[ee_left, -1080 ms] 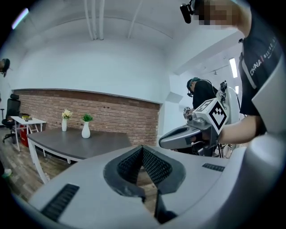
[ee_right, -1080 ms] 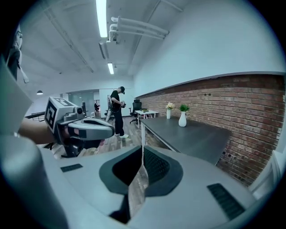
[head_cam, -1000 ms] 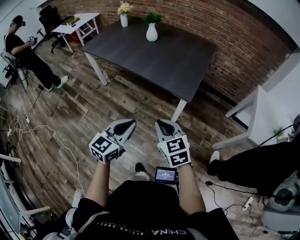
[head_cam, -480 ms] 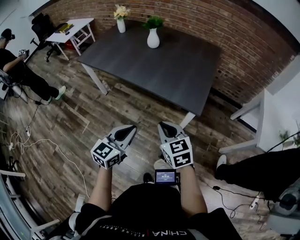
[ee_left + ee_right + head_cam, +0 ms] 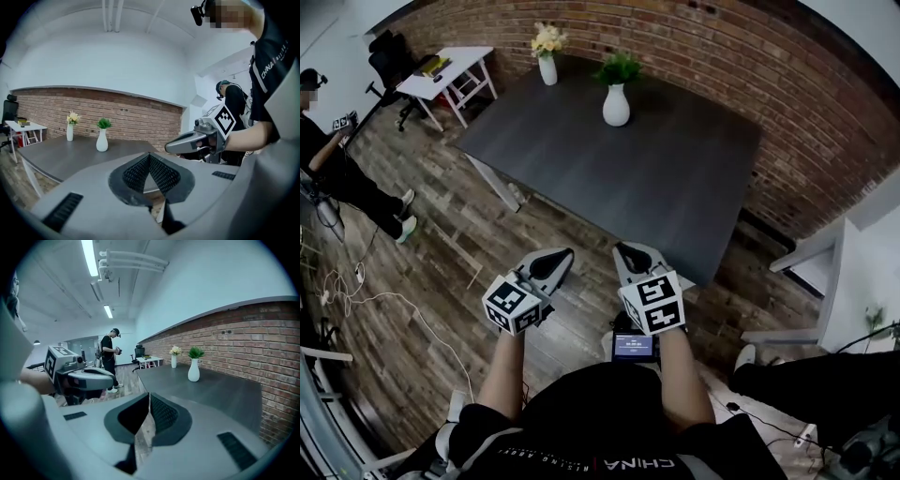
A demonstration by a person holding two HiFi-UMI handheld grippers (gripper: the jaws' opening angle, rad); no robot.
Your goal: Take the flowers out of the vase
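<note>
Left gripper (image 5: 561,255) and right gripper (image 5: 624,249) are staying pressed together, empty, and coming closer to the bench (image 5: 675,197); flowers (image 5: 547,39) are standing at its far-left corner.

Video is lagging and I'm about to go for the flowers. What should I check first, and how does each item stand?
1. Left gripper empty: ok, jaws together on nothing.
2. Right gripper empty: ok, same.
3. Jaws open for a grasp: not ok, both shut.
4. Flowers in their vase, upright: ok.
5. Flowers within reach: not ok; they stand at the far corner of the table, and the grippers are short of it.
6. Plant vase clear of flowers: ok, apart.
</note>
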